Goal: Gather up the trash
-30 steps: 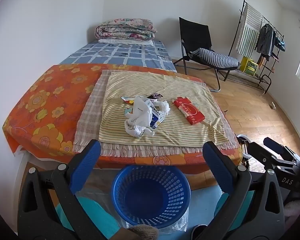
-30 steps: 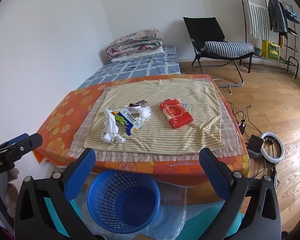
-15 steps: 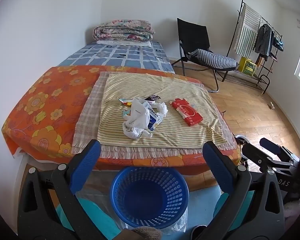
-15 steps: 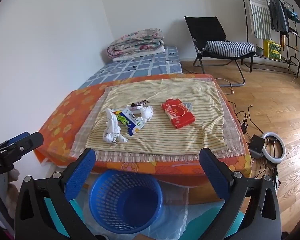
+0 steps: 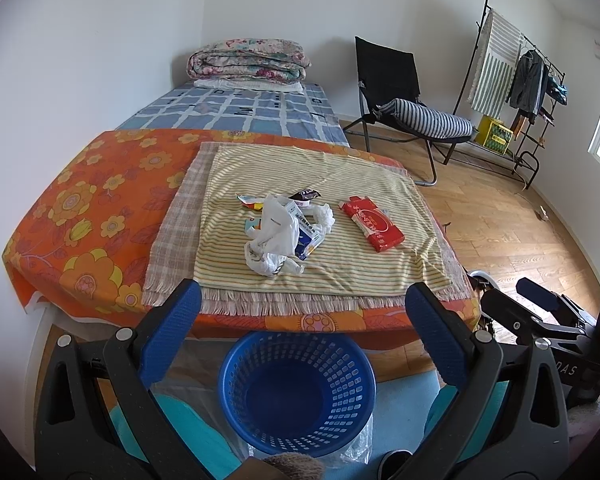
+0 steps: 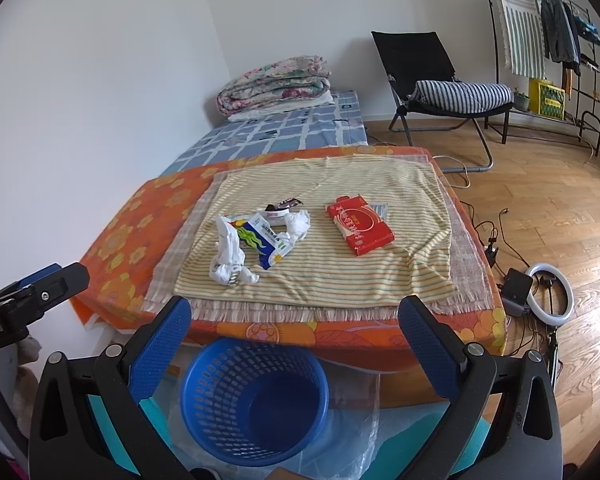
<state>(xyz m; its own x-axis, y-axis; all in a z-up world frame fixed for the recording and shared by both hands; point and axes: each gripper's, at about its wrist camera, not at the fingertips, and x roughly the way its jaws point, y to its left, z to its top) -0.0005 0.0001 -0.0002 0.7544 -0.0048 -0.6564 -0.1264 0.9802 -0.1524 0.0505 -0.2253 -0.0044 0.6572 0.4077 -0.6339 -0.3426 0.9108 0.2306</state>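
Observation:
Trash lies on a yellow striped cloth [image 5: 340, 272] on the bed: a crumpled white plastic bag [image 5: 274, 240] [image 6: 228, 258], a blue and white packet [image 5: 306, 236] [image 6: 270, 242], a white tissue wad [image 5: 323, 216] [image 6: 299, 222], a dark wrapper [image 5: 306, 195] [image 6: 284, 203] and a red box [image 5: 372, 223] [image 6: 358, 222]. An empty blue basket [image 5: 296, 392] [image 6: 256, 400] stands on the floor before the bed. My left gripper [image 5: 300, 340] and right gripper [image 6: 292, 340] are open and empty, above the basket, short of the bed.
The bed has an orange flowered cover [image 5: 88, 216] and a folded quilt [image 5: 248, 60] at its far end. A black chair [image 5: 404, 96], a clothes rack [image 5: 516, 64], a ring light [image 6: 550, 292] and cables [image 6: 496, 236] are on the wooden floor at right.
Both grippers have drifted slightly; the bed and trash sit a little lower and nearer in the views. Nothing was picked up.

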